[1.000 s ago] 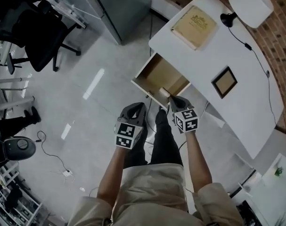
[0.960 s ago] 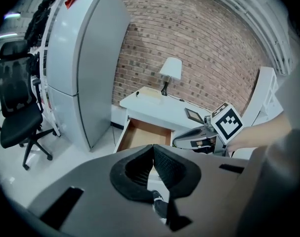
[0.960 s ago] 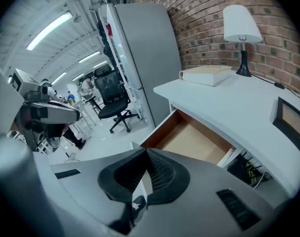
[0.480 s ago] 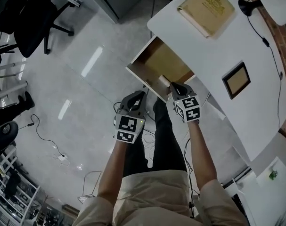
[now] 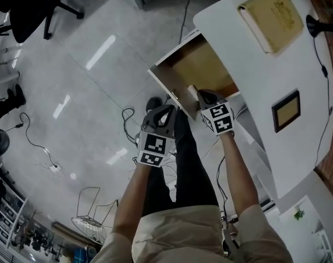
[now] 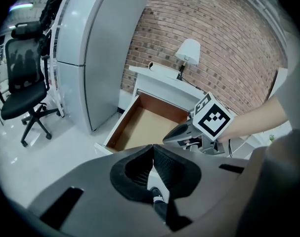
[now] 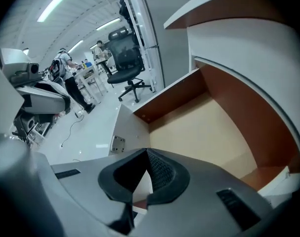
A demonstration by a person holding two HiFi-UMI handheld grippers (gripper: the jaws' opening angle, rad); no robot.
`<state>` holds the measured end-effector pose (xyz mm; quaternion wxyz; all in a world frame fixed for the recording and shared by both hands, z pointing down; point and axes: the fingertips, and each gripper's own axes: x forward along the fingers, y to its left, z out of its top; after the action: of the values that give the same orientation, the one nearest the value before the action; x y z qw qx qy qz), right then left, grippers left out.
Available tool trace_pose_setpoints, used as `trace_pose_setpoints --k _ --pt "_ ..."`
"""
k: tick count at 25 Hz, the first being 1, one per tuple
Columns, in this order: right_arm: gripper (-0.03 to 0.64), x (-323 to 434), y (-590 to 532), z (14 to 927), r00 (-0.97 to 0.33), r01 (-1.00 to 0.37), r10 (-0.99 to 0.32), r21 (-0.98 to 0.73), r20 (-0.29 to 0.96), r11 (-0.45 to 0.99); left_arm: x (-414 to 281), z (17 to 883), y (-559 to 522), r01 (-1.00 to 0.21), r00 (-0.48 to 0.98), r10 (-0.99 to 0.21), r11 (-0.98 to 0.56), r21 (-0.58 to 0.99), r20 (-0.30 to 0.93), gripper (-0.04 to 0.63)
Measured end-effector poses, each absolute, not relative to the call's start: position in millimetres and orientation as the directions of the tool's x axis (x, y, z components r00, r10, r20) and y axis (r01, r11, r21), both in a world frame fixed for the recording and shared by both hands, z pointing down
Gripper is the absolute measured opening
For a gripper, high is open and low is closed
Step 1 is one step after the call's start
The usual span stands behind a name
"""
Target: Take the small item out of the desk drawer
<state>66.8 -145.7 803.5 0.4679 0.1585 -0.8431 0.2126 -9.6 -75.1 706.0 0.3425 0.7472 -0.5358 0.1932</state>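
Note:
The desk drawer (image 5: 202, 67) stands pulled out, its tan floor (image 7: 204, 127) bare in every view. I cannot pick out the small item for certain. A small pale thing (image 5: 191, 91) shows at the drawer's near corner, right beside my right gripper (image 5: 201, 96). That gripper (image 7: 147, 157) is shut and points into the drawer over its near wall; nothing is clearly held. From the left gripper view it (image 6: 168, 138) hangs above the drawer's (image 6: 140, 125) near right corner. My left gripper (image 5: 167, 112) is shut and empty (image 6: 153, 154), just outside the drawer front.
On the white desk (image 5: 248, 64) lie a tan book (image 5: 273, 18), a small picture frame (image 5: 289, 111) and a lamp (image 6: 188, 51). A grey cabinet (image 6: 98, 48) and an office chair (image 6: 23, 83) stand left of the drawer. Cables (image 5: 128, 116) trail on the floor.
The head view has swung, so the desk and drawer sit higher and further right. Both grippers keep much the same place at the drawer's near edge, still shut.

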Motion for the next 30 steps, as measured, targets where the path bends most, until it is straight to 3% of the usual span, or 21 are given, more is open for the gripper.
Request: trace_pose_setpoints --k 6,11,15,24,30 --pt "0.029 62 -143 845 -0.453 -0.388 0.041 -0.238 0.890 0.890 -4 744 -68 -0.931 0.346 -0.657 -0.148 0.335 0.670 0.017" --pt "0.077 47 -135 870 -0.475 -0.331 0.175 -0.359 0.863 0.873 -7 766 -68 -0.931 0.338 -0.653 -0.129 0.341 0.677 0.017" --pt "0.110 45 -129 890 -0.382 -0.258 0.254 -0.366 0.889 0.894 -18 772 -61 -0.935 0.325 -0.651 -0.114 0.335 0.685 0.017" --pt "0.146 60 -120 930 -0.163 -0.213 0.283 -0.314 0.945 0.925 -32 768 -64 -0.940 0.314 -0.662 -0.116 0.321 0.680 0.017" --pt "0.169 70 -122 950 -0.052 -0.263 0.254 -0.258 0.966 0.929 -37 766 -67 -0.941 0.313 -0.669 -0.120 0.318 0.674 0.017"
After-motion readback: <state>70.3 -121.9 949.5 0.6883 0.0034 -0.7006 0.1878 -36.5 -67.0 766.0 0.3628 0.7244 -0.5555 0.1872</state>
